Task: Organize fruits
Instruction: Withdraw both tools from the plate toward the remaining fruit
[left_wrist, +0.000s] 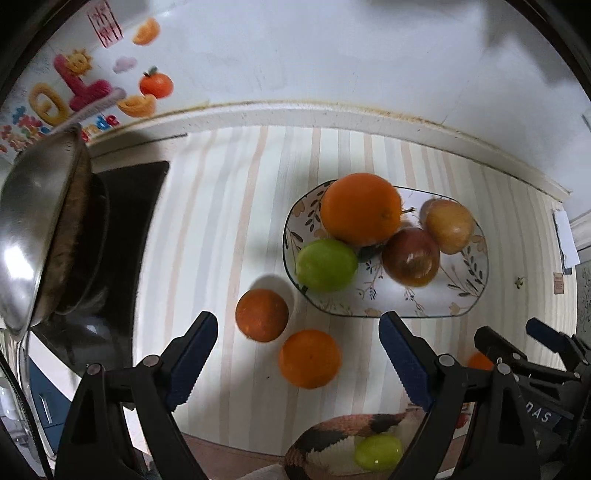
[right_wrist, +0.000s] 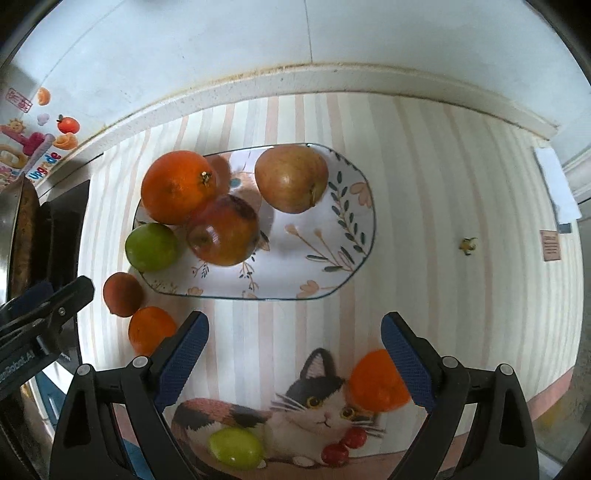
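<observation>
A floral plate (right_wrist: 343, 236) is seen on the striped mat (right_wrist: 443, 184) covering the desk. Four fruits are held on it: a large orange (right_wrist: 177, 186) at its 10 o'clock edge, a green fruit (right_wrist: 151, 246) at 9 o'clock, a red apple (right_wrist: 223, 230) touching both, and a paler apple (right_wrist: 291, 177) at 12 o'clock.

Off the plate, at its 8 o'clock, a dark orange (left_wrist: 261, 314) and a brighter orange (left_wrist: 309, 358) lie just beside each other. A third orange (right_wrist: 376, 382) and a green grape-like fruit (right_wrist: 236, 447) lie on the cat print.

The left gripper (left_wrist: 297, 356) is spread wide, nothing gripped. The right gripper (right_wrist: 295, 356) is likewise wide apart and empty.
</observation>
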